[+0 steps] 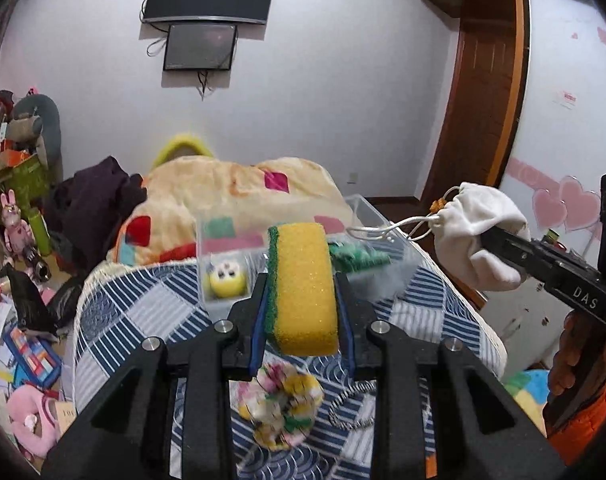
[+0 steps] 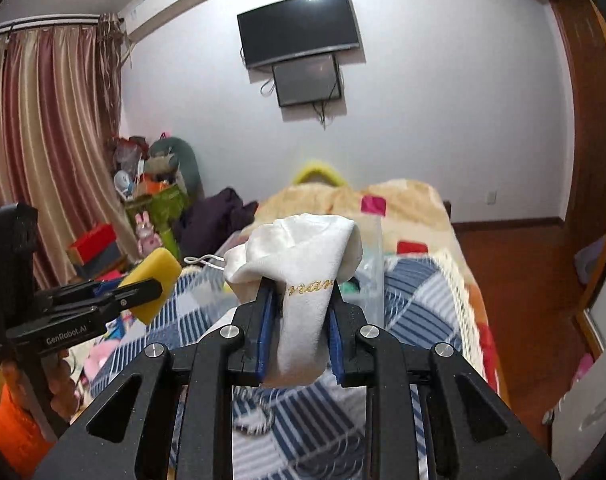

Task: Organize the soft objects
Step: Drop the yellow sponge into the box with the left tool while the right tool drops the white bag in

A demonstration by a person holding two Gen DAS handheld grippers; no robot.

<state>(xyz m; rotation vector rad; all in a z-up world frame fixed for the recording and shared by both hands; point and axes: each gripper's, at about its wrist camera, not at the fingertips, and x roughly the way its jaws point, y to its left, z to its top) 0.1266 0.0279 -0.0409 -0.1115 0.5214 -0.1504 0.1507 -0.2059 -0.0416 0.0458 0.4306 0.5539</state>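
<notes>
Carrying step, by the look of it: left gripper (image 1: 301, 280) clamped on the yellow sponge (image 1: 303, 284) at frame centre, right gripper (image 2: 299, 300) pinching the white drawstring pouch (image 2: 303, 264) mid-frame, both aloft over the bed (image 1: 143, 304). Best lowered slowly into the clear bin (image 1: 227, 240) just beyond, drawstring kept off the rim. Already inside: a yellow plush toy (image 1: 226, 280) and something green (image 1: 357, 258).

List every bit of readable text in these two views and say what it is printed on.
"DAS": white letters on the right tongs, seen from the left wrist view.
"GenRobot.AI": white letters on the left tongs, seen from the right wrist view.
Gold lettering on the white drawstring pouch: too small to read.
Red-and-white sticker on the white door: too blurred to read.
</notes>
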